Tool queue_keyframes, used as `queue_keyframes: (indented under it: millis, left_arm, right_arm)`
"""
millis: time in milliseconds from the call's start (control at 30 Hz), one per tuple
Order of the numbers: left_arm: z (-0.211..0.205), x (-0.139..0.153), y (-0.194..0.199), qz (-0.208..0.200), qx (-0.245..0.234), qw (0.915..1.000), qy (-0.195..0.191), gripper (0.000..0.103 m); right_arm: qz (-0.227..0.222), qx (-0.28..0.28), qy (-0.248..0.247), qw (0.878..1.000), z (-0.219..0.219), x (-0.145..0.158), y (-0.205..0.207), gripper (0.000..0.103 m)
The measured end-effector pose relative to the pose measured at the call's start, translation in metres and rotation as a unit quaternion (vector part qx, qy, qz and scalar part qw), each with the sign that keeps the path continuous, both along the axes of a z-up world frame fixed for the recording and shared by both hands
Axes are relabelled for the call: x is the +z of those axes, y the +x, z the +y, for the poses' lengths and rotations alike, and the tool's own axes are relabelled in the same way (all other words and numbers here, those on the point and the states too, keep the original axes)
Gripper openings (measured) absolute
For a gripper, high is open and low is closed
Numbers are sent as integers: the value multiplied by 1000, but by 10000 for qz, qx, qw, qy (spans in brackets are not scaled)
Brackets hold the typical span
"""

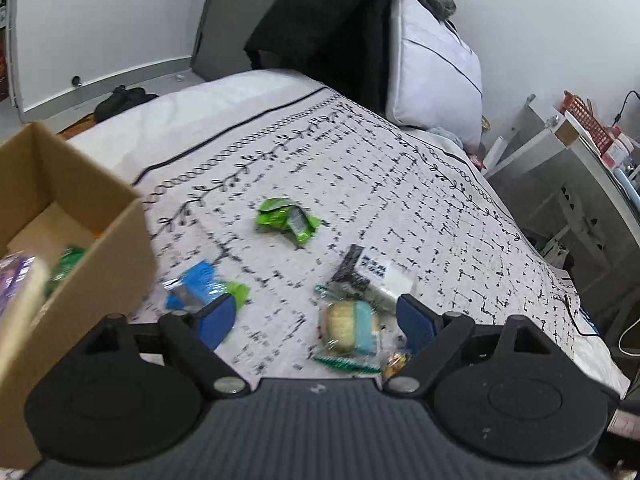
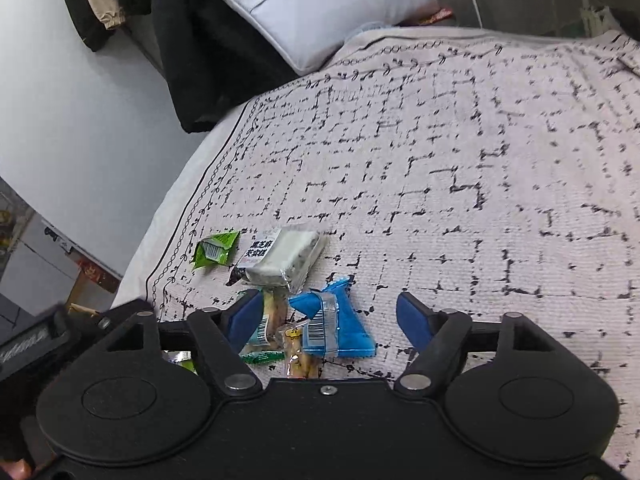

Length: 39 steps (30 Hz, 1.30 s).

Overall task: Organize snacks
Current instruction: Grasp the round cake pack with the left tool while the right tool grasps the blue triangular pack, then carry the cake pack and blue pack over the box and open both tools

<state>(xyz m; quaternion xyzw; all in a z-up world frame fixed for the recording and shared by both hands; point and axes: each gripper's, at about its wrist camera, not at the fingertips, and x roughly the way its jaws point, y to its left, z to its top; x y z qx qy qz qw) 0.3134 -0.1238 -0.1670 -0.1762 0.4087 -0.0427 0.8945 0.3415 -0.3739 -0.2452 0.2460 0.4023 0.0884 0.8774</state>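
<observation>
Snack packets lie scattered on the patterned bedspread [image 1: 400, 184]. In the left wrist view a green packet [image 1: 286, 219] lies mid-bed, a blue packet [image 1: 196, 286] sits near the cardboard box [image 1: 76, 236], a black-and-white packet [image 1: 370, 276] and a clear-wrapped round cake [image 1: 350, 330] lie close in. My left gripper [image 1: 316, 320] is open above the cake, holding nothing. In the right wrist view my right gripper [image 2: 330, 318] is open over a blue packet [image 2: 336, 328], with a white packet [image 2: 284, 258], a green packet [image 2: 214, 249] and a yellow packet [image 2: 298, 350] nearby.
The box at the left holds a green packet [image 1: 64, 266] and a purple one [image 1: 14, 276]. A white pillow [image 1: 436, 68] and dark clothing [image 1: 328, 24] lie at the head of the bed. A white shelf unit [image 1: 568, 184] stands beside the bed.
</observation>
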Motion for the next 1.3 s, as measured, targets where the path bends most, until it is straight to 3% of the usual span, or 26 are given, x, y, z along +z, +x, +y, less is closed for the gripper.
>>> queue_keyframes:
  millis: [333, 667, 867, 1033, 1300]
  left_arm:
    - [-32, -32, 25, 274, -301, 9991, -85, 85]
    - [-41, -61, 37, 561, -262, 9979, -197, 82]
    - [-49, -65, 36, 422, -278, 9987, 78, 81]
    - [-51, -64, 34, 429, -329, 9975, 464, 48]
    - [-49, -56, 22, 500, -309, 9959, 693, 47]
  right_arm:
    - [208, 94, 78, 9997, 3, -17, 8, 59]
    - [96, 262, -474, 9985, 13, -22, 13, 42]
    - [54, 310, -744, 9967, 17, -21, 11, 34]
    - [63, 332, -745, 9966, 17, -18, 6, 30]
    - [79, 153, -723, 9972, 9, -14, -9, 25]
